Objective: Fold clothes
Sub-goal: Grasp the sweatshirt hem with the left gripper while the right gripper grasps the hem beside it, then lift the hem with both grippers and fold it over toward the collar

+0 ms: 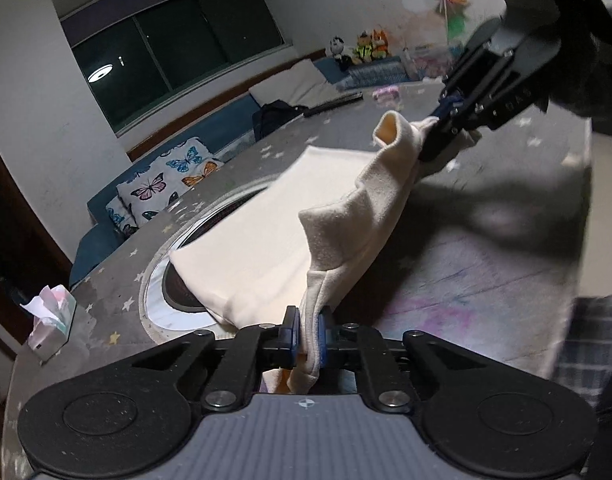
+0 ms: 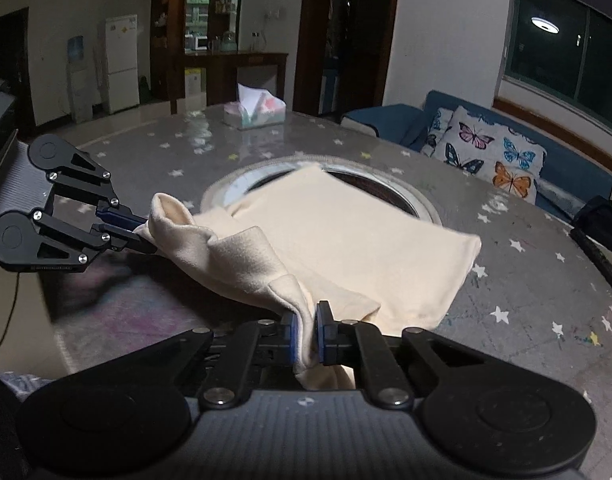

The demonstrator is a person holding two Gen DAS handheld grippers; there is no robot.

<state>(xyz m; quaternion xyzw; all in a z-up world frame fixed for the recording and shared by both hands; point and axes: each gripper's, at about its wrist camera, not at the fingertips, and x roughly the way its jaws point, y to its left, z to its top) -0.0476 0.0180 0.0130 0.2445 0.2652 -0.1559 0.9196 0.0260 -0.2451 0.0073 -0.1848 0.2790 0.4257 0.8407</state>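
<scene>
A cream garment (image 1: 266, 232) lies partly on the grey star-print table (image 1: 485, 280), draped over the round opening in its middle. My left gripper (image 1: 307, 332) is shut on one bunched edge of the cloth, lifted off the table. Farther off, my right gripper (image 1: 441, 120) is shut on the other end of that edge. From the right wrist, the right gripper (image 2: 306, 328) pinches the cream garment (image 2: 345, 240), and the left gripper (image 2: 140, 232) clamps the far corner at the left. The edge hangs slack between them.
A tissue box (image 1: 50, 320) (image 2: 254, 110) sits at the table's rim. The round opening (image 2: 369, 188) lies under the cloth. A dark bag (image 2: 597, 220) and a black bar rest at the table edge. A blue sofa with a butterfly cushion (image 2: 489, 152) stands beyond the table.
</scene>
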